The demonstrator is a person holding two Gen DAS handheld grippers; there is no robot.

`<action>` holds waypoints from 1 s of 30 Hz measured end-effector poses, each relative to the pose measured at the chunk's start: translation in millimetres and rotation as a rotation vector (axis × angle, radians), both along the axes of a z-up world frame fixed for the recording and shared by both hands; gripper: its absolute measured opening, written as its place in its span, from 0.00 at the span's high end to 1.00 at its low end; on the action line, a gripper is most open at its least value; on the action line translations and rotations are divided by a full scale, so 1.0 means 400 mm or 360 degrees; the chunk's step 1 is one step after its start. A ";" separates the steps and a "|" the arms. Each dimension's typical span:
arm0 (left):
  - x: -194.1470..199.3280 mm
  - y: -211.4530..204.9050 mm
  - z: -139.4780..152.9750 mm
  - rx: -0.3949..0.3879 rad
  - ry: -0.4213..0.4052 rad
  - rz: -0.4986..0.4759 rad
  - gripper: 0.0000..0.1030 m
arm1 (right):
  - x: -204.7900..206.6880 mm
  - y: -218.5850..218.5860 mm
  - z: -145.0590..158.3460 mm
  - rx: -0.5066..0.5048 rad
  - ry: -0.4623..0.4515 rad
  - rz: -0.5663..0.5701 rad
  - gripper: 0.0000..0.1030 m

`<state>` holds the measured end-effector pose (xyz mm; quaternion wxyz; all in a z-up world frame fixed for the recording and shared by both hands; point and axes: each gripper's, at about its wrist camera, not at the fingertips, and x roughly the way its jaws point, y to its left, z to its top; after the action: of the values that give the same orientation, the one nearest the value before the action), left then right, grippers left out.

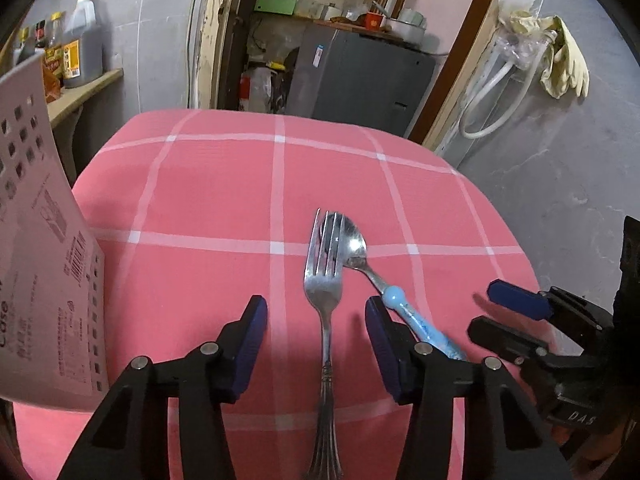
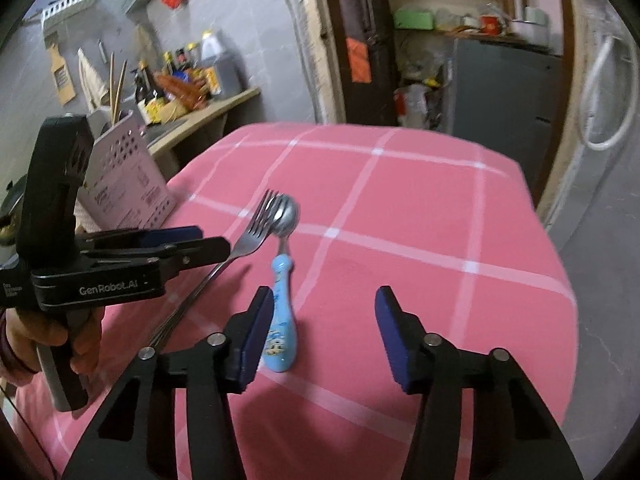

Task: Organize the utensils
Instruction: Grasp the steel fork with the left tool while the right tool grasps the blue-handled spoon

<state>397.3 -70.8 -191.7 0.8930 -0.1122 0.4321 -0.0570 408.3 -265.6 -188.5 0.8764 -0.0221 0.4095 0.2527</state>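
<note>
Fork (image 1: 325, 308): flat on cloth (image 1: 200, 200), tines at 12 o'clock, over spoon bowl
Spoon (image 2: 282, 276): blue handle, beside fork
Left gripper (image 1: 316, 344): half open, straddling fork, gripping nothing
Right gripper (image 2: 324, 332): half open, empty, spoon at 10 o'clock

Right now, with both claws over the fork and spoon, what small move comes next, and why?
Probably lower the left claw and close on the fork. Its handle already lies between the open pads, untouched. The tines overlap the bowl of the spoon, so lift gently. The right claw stands open with the blue handle beside its left pad, so it needs to shift sideways first.
</note>
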 end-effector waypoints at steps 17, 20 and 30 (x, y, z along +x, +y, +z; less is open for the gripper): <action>0.008 0.020 -0.021 -0.0048 0.0032 -0.0005 0.63 | 0.018 0.064 -0.043 -0.0115 0.0099 0.0040 0.66; 0.008 0.020 -0.021 -0.0050 0.0032 -0.0006 0.64 | 0.010 0.059 -0.038 -0.0125 0.0100 0.0028 0.78; 0.001 0.016 -0.020 -0.0028 0.0053 -0.0043 0.64 | -0.036 0.001 -0.027 -0.0054 0.0153 -0.0091 0.86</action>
<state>397.8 -64.5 -199.7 0.8839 -0.1151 0.4478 -0.0711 394.1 -265.3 -199.4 0.8620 -0.0131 0.4558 0.2214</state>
